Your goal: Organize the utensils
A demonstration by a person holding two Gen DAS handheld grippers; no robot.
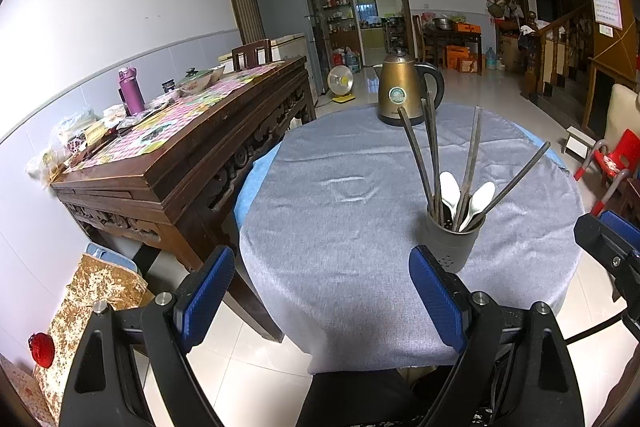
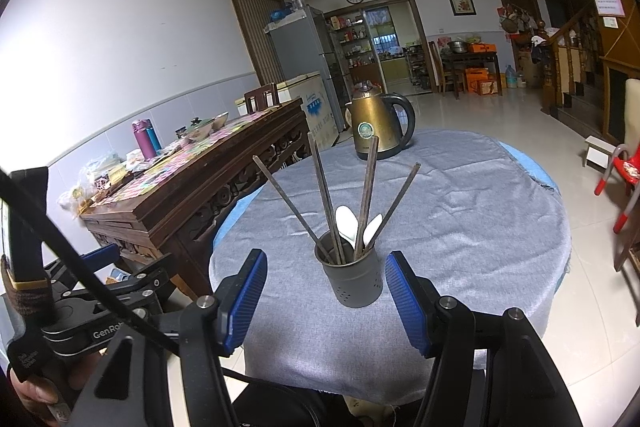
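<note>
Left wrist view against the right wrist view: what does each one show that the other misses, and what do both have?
Only the left wrist view shows the white fan on the floor and the red ornament at lower left. Only the right wrist view shows the hand holding the left gripper. Both show the grey utensil holder with chopsticks and white spoons, the kettle, the grey tablecloth and both grippers open with nothing between the pads.

"GenRo" on left gripper [image 2: 105, 255]
</note>
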